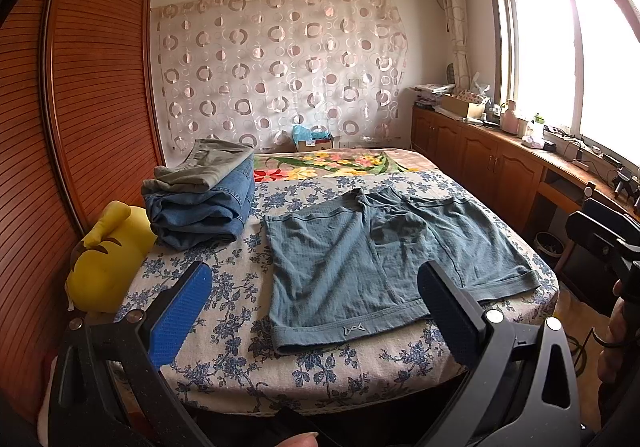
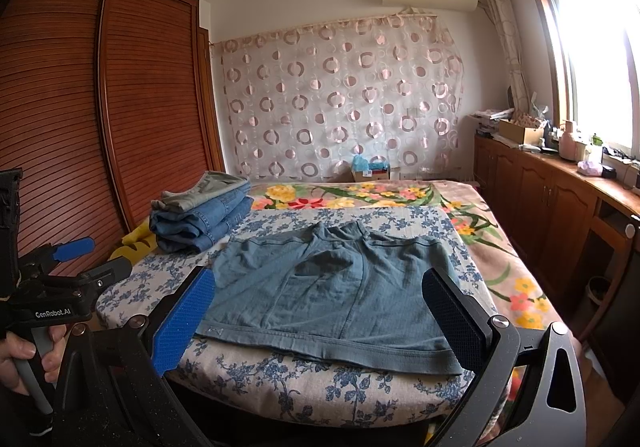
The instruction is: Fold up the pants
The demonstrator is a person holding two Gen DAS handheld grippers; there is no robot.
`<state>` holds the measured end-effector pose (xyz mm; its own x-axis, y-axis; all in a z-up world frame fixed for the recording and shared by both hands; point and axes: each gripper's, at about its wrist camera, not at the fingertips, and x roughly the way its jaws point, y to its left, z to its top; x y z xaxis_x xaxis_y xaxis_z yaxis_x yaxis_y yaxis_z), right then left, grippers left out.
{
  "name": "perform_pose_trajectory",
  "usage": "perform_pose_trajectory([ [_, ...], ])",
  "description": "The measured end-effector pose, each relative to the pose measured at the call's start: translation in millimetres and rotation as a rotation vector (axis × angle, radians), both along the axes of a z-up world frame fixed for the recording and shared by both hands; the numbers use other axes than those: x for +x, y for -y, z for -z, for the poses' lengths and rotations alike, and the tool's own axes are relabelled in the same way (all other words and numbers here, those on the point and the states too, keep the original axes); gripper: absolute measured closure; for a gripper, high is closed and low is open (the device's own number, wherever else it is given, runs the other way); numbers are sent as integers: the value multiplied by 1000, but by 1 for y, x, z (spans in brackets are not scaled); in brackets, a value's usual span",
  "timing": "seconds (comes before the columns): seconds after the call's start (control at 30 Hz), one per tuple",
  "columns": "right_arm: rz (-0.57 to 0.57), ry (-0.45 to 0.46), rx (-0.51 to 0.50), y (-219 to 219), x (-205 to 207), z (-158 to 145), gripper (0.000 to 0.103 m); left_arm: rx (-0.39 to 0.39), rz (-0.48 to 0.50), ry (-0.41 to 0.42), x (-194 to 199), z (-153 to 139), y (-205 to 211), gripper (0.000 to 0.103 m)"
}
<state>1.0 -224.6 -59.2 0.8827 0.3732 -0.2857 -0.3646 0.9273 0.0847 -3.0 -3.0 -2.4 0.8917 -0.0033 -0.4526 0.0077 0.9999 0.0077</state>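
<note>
Looking along the left gripper (image 1: 316, 299), its jaws stand wide and hold nothing, above the near edge of the bed (image 1: 360, 379). Blue-grey shorts (image 1: 384, 259) lie spread flat and unfolded at the middle of the view, with a stack of folded pants (image 1: 200, 203) toward 10 o'clock beside a yellow plush toy (image 1: 104, 259).

Seen from the right gripper (image 2: 320, 311), jaws equally wide and empty, the shorts (image 2: 332, 287) sit dead ahead and the stack (image 2: 200, 215) at 10 o'clock. Judging by this, earlier pairs look finished; this pair's folding has not begun.
</note>
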Motion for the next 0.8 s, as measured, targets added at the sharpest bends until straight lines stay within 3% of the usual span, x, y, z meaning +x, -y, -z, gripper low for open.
perform_pose_trajectory([
  [0.47,0,2,2,1,-1,0,0,0,1,-2,0,1,1,0],
  [0.8,4,-17,-5,1,4,4,0,-2,27,-43,2,5,28,0],
])
